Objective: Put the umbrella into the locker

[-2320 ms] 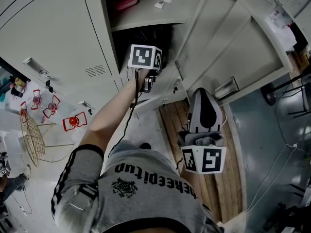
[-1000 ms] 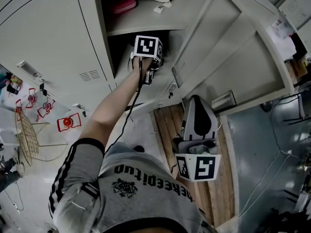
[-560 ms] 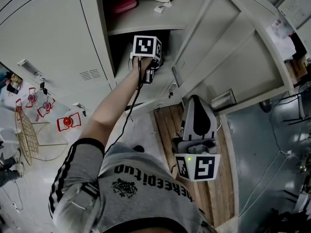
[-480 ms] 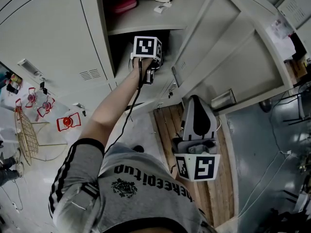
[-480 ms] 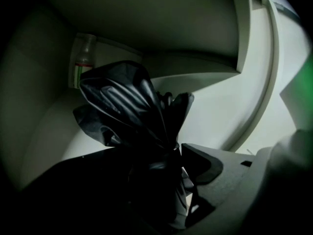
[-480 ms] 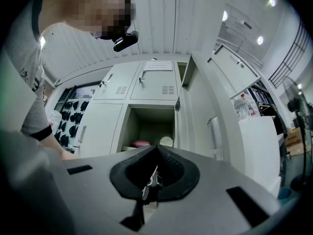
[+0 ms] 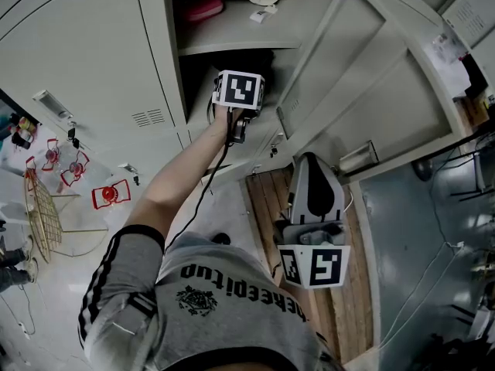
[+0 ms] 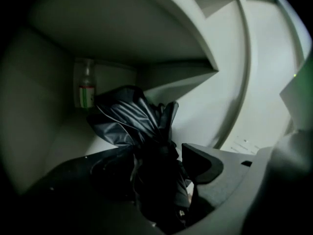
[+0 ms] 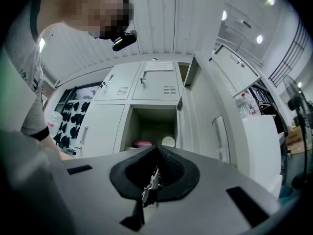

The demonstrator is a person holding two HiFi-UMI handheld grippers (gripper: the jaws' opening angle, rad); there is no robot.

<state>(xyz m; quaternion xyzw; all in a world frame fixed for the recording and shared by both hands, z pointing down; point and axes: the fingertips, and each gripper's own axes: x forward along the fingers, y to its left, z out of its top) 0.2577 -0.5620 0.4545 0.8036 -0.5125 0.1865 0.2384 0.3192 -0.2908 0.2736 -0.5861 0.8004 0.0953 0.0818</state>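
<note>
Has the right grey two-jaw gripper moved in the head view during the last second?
No. The right grey two-jaw gripper is the same distance left of the metal handle on the open grey locker door.

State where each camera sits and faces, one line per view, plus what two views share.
Head view: on the person's head, facing steeply down at the open locker; left arm and shirt show.
Left gripper view: on the left gripper, facing into the lower compartment; its jaws have just been opening, umbrella between them.
Right gripper view: on the right gripper, facing the open locker; jaws shut on a small metal piece, shirt at left.
Shared: head and right gripper views both show the pink item on the upper shelf.
</note>
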